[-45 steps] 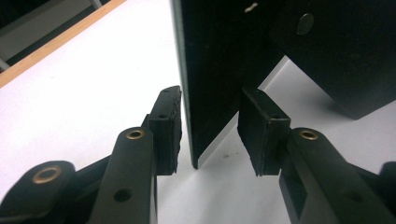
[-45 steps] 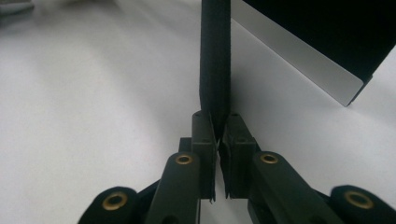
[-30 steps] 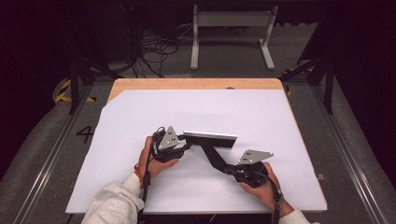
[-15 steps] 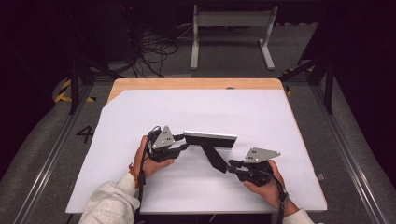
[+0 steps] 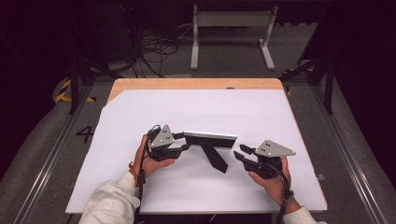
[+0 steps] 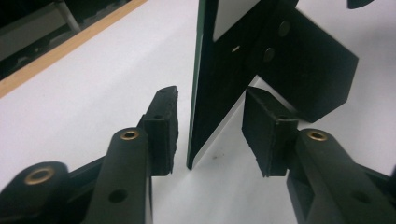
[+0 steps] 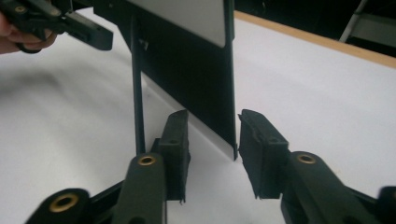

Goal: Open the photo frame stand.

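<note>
Both claws, left (image 6: 210,128) and right (image 7: 212,149), just spreading, straddle the stand's (image 5: 210,139) end edges untouched.

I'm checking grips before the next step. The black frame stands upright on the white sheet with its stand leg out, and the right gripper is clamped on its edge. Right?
Not quite. The right gripper is open: in the right gripper view its pads stand clear of the black frame. Its jaws have just been opening. The frame does stand upright on the white sheet, stand leg out.

A black stand (image 5: 212,148) with a white face on white paper (image 5: 201,112).
</note>
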Tool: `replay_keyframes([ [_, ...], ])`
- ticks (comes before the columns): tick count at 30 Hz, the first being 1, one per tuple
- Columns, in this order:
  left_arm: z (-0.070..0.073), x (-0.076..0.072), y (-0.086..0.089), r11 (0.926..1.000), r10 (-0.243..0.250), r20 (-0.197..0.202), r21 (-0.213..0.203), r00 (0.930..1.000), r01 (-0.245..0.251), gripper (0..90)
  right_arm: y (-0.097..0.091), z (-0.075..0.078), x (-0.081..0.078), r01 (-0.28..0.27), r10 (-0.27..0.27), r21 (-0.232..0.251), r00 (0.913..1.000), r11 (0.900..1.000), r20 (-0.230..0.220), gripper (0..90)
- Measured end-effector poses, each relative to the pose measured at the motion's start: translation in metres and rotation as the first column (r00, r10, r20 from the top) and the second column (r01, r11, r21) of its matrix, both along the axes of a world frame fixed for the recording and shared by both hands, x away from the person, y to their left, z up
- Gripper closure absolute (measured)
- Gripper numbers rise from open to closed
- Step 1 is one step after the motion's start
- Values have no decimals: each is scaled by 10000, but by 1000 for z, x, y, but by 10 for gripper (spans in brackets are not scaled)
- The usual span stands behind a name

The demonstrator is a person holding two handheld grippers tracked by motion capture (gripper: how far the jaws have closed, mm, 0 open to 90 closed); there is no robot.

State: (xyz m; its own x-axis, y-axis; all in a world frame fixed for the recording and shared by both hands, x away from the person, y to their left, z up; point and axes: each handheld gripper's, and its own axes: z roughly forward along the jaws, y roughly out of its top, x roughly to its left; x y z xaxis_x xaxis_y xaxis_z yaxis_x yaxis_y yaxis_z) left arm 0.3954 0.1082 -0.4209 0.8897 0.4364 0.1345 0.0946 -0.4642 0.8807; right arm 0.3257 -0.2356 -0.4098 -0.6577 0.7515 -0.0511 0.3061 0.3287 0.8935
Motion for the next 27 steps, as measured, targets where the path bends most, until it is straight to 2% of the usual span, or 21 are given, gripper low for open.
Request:
replay_keyframes([
  [5,4,0,1,9997,-33,-105,-254,9999,30,536,5,4,6,137,-140,89,9995,9999,296,628],
  [8,6,1,1,9993,-151,-79,-353,9999,148,556,7,7,8,133,-147,268,9984,9996,538,638],
  [12,7,1,1,9987,-302,-101,-424,9995,298,597,10,9,8,125,-138,177,9969,9998,772,683],
  [14,7,1,1,9981,-440,-128,-444,9989,434,619,11,9,9,135,-146,152,9970,9998,756,700],
  [21,8,1,2,9984,-383,-128,-421,9992,378,655,11,8,12,138,-155,235,9973,9996,713,782],
  [27,9,-1,3,9985,-387,-134,-386,9992,382,667,12,7,13,133,-138,84,9974,9999,705,797],
])
